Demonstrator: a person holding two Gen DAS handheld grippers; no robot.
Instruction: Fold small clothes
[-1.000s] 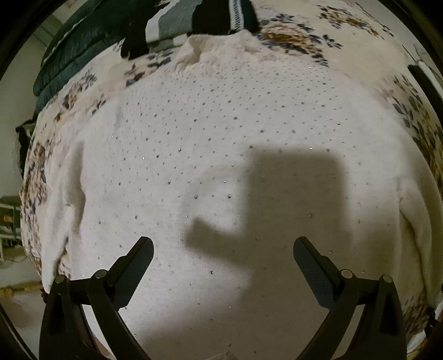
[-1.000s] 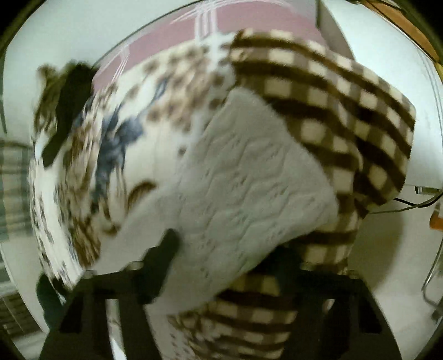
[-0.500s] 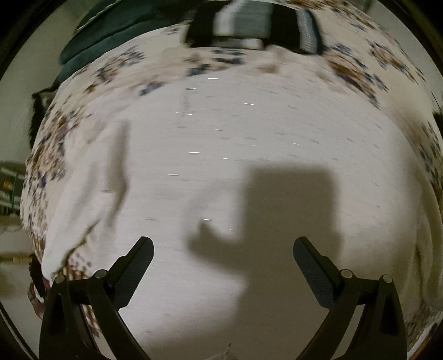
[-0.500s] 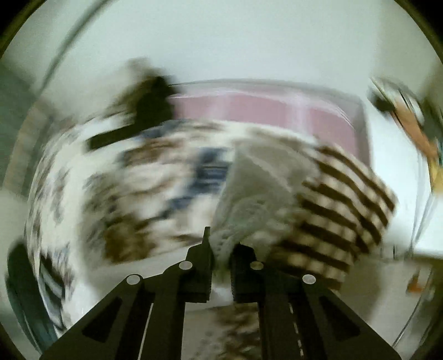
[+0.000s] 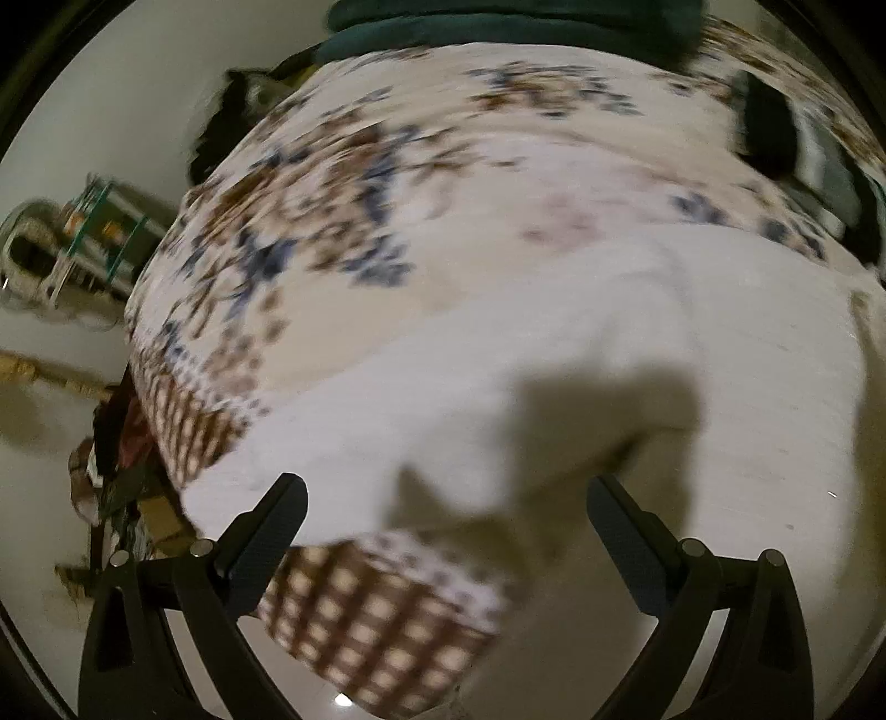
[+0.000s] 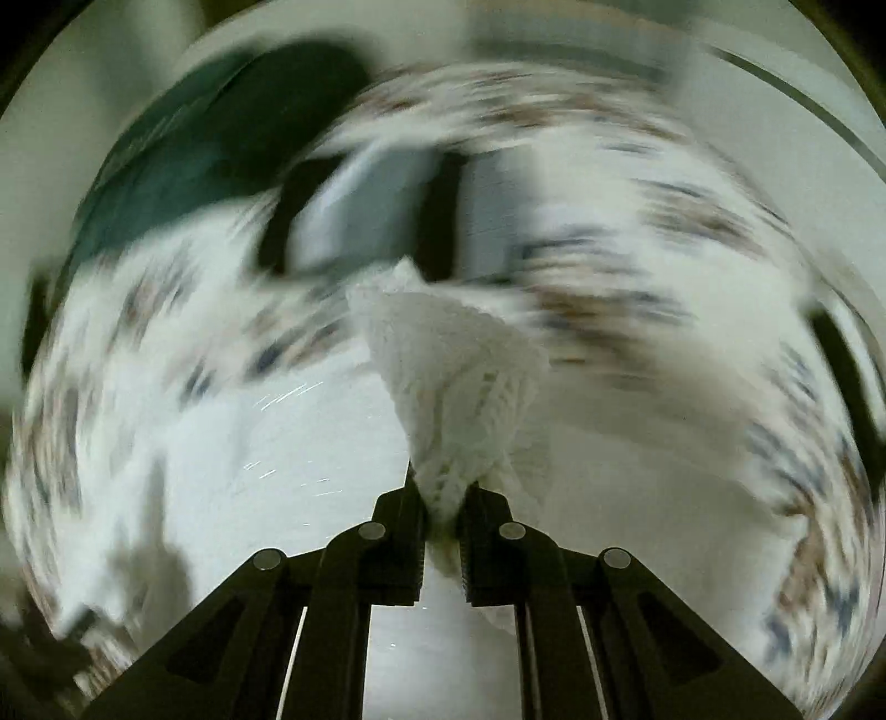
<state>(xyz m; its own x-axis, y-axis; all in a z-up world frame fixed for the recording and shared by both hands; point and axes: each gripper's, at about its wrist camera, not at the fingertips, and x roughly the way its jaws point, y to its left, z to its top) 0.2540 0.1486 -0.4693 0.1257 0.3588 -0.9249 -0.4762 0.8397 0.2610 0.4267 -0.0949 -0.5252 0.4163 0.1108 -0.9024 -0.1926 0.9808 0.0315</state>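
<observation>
A white knit sweater [image 5: 637, 354] lies spread on a floral bedspread [image 5: 343, 183]. My left gripper [image 5: 443, 531] is open and empty, hovering above the sweater's left sleeve edge near the bed's corner. My right gripper [image 6: 443, 498] is shut on a bunched fold of the white sweater [image 6: 459, 376] and holds it lifted over the rest of the garment [image 6: 266, 454]. The right wrist view is heavily blurred by motion.
A dark green blanket [image 5: 498, 22] and a black-and-grey striped garment [image 5: 814, 160] lie at the far side of the bed; both also show in the right wrist view [image 6: 183, 155] [image 6: 376, 210]. A brown checked blanket [image 5: 365, 620] hangs over the bed edge. Clutter [image 5: 83, 232] stands on the floor at left.
My right gripper closed on the sweater's edge and swung it up and over the garment. My left gripper moved left toward the sleeve and bed corner, staying open.
</observation>
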